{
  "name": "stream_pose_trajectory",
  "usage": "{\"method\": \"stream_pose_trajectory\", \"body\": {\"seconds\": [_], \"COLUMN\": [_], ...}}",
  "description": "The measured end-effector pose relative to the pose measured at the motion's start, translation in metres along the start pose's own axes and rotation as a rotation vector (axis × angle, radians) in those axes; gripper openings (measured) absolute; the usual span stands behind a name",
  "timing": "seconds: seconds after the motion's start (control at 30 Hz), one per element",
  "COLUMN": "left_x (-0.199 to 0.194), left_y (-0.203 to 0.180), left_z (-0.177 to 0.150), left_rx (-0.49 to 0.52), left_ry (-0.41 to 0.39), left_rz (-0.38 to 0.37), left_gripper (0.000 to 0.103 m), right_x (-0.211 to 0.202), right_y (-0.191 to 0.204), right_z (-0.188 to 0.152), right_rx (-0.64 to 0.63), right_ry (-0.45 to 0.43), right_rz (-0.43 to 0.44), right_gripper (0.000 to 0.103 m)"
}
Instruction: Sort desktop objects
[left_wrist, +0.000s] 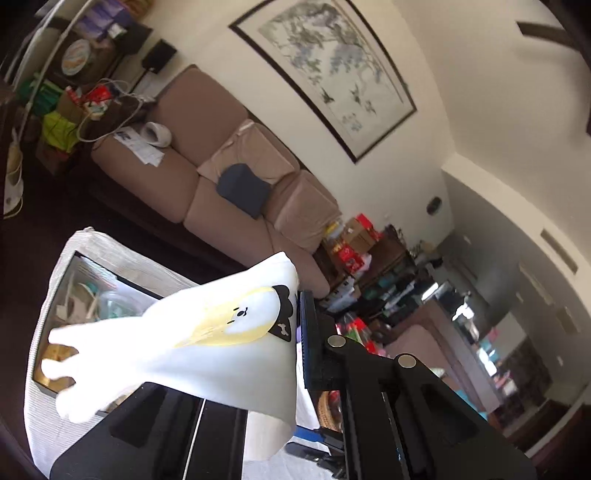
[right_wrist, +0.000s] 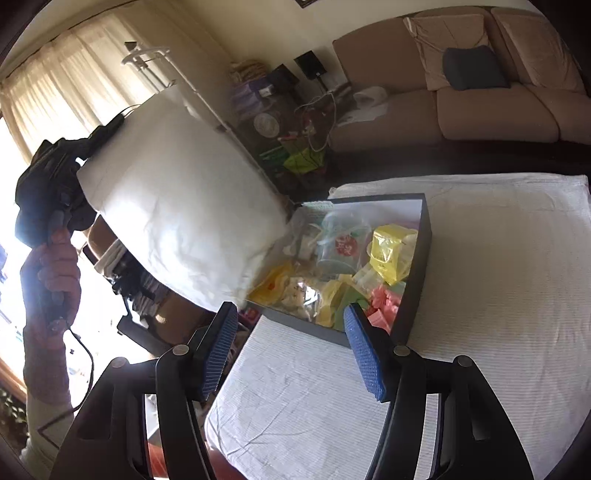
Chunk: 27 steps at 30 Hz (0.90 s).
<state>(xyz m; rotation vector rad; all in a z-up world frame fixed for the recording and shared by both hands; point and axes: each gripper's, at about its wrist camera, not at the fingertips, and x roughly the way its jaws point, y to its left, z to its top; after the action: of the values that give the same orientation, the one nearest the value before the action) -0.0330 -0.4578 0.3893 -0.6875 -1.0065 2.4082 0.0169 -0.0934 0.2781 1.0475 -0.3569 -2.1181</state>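
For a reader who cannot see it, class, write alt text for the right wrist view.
The left tongs, raised in a hand, hold a white plastic bag beside a dark open box of colourful packets on a white cloth-covered table. The right tongs stand open and empty in the foreground.

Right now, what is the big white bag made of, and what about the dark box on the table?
The bag looks like soft matte white cloth: it hangs limp and creases, with a cartoon dog printed on it. It could be thin non-woven fabric instead. The box looks like stiff dark cardboard with a dull finish, with thin straight walls and sharp corners.
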Motion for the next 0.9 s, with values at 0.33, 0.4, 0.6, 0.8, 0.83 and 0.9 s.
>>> {"method": "stream_pose_trajectory", "body": {"seconds": [0.33,0.4,0.6,0.8,0.83,0.9], "left_x": [0.059,0.07,0.098,0.168,0.182,0.207], "left_y": [0.064,0.077,0.09,0.12,0.126,0.131], "left_z": [-0.007,-0.009,-0.022,-0.092,-0.11,-0.142], "left_rx": [0.094,0.083,0.109,0.039,0.018,0.01], "left_ry": [0.106,0.123,0.14,0.204,0.224,0.267], "left_rz": [0.165,0.176,0.22,0.24,0.236,0.245], "left_gripper": [0.005,0.005,0.005,0.006,0.006,0.006], "right_x": [0.182,0.218,0.283,0.271,0.253,0.214], "right_y": [0.018,0.025,0.02,-0.043,-0.055,-0.069], "right_z": [0.069,0.068,0.06,0.044,0.042,0.041], "right_rx": [-0.061,-0.065,0.036,-0.086,-0.119,-0.202], "right_ry": [0.23,0.275,0.266,0.399,0.414,0.406], "right_rz": [-0.023,0.005,0.148,-0.165,-0.217,-0.3], "right_gripper": [0.064,0.062,0.062,0.062,0.062,0.062]}}
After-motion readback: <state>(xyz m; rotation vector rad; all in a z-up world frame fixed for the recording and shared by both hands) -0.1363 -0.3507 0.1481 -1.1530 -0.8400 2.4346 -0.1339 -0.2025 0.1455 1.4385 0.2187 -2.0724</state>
